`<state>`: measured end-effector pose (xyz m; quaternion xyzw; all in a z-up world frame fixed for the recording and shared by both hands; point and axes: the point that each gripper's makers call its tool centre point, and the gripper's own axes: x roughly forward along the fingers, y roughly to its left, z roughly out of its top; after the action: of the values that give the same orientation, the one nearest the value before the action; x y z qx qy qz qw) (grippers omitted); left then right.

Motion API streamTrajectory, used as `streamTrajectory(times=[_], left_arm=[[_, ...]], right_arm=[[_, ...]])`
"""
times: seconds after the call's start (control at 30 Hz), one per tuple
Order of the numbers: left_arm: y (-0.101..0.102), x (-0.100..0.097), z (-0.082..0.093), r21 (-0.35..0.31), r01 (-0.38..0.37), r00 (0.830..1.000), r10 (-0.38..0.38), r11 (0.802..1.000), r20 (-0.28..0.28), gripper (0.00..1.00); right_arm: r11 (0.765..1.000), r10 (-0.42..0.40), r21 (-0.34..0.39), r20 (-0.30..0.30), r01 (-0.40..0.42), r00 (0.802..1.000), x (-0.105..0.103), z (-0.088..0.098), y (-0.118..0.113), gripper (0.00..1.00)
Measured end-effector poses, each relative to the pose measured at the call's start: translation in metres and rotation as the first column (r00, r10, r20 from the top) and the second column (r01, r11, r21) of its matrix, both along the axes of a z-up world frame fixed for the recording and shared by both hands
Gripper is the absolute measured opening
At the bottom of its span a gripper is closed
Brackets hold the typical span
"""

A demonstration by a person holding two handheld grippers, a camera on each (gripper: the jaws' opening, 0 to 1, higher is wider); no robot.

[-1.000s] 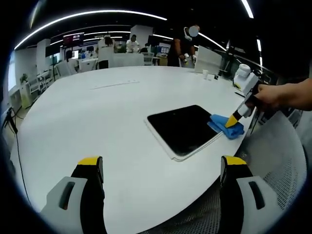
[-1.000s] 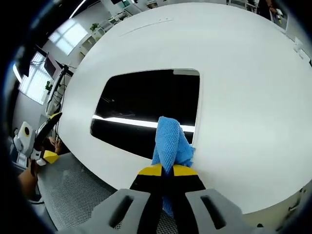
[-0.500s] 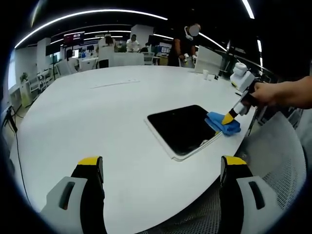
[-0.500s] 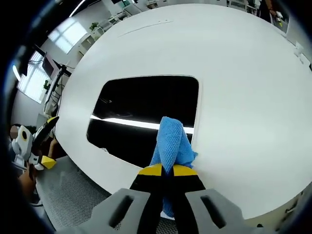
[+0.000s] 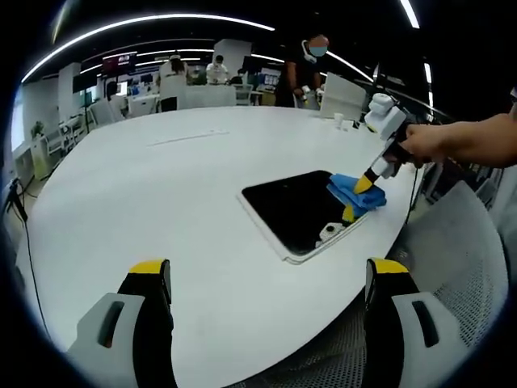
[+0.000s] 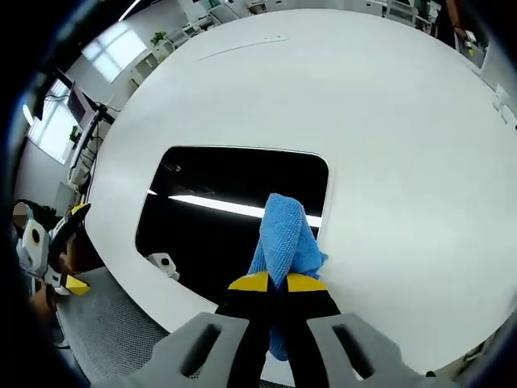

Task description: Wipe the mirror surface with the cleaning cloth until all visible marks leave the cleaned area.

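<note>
Presently we are looking at one mirror (image 6: 234, 214), a dark rectangular panel with rounded corners and a pale border, lying flat on the white table (image 5: 161, 202) near its edge. Its surface is reflecting a bright strip of ceiling light and part of a gripper. We are counting one cleaning cloth (image 6: 284, 242), blue and bunched, resting on the mirror's corner nearest the right gripper (image 6: 271, 283). That gripper's jaws are clamping tight on the cloth, the yellow tips meeting around the fabric. In the left gripper view a hand (image 5: 428, 144) is holding that gripper over the cloth. The left gripper (image 5: 266, 271) is hovering with jaws spread wide and gripping nothing, well apart from the mirror.
</note>
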<state>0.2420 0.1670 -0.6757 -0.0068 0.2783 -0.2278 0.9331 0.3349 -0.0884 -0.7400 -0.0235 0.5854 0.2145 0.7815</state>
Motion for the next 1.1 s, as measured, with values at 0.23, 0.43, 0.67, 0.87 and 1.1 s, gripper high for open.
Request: streamTrajectory(times=[0.23, 0.43, 0.67, 0.87, 1.1], left_arm=[[0.001, 0.000, -0.001, -0.006, -0.004, 1.000, 0.004, 1.000, -0.004, 0.99], [0.003, 0.001, -0.003, -0.018, -0.015, 1.000, 0.015, 1.000, -0.011, 0.99], [0.005, 0.001, -0.006, -0.007, -0.018, 1.000, 0.018, 1.000, -0.016, 0.99], [0.005, 0.002, -0.004, -0.015, -0.024, 1.000, 0.024, 1.000, -0.011, 0.99], [0.003, 0.001, -0.007, -0.005, -0.009, 1.000, 0.009, 1.000, -0.019, 0.99]], right_arm=[[1.000, 0.002, -0.005, 0.004, -0.002, 1.000, 0.010, 0.003, 0.001, 0.00], [1.000, 0.007, -0.005, 0.011, -0.007, 1.000, 0.022, 0.004, 0.001, 0.00], [1.000, 0.002, 0.001, 0.010, -0.002, 1.000, 0.039, 0.002, 0.001, 0.00], [1.000, -0.006, 0.004, 0.020, 0.006, 1.000, 0.051, 0.001, 0.001, 0.00], [1.000, -0.008, 0.000, 0.029, 0.008, 1.000, 0.065, 0.000, 0.003, 0.00]])
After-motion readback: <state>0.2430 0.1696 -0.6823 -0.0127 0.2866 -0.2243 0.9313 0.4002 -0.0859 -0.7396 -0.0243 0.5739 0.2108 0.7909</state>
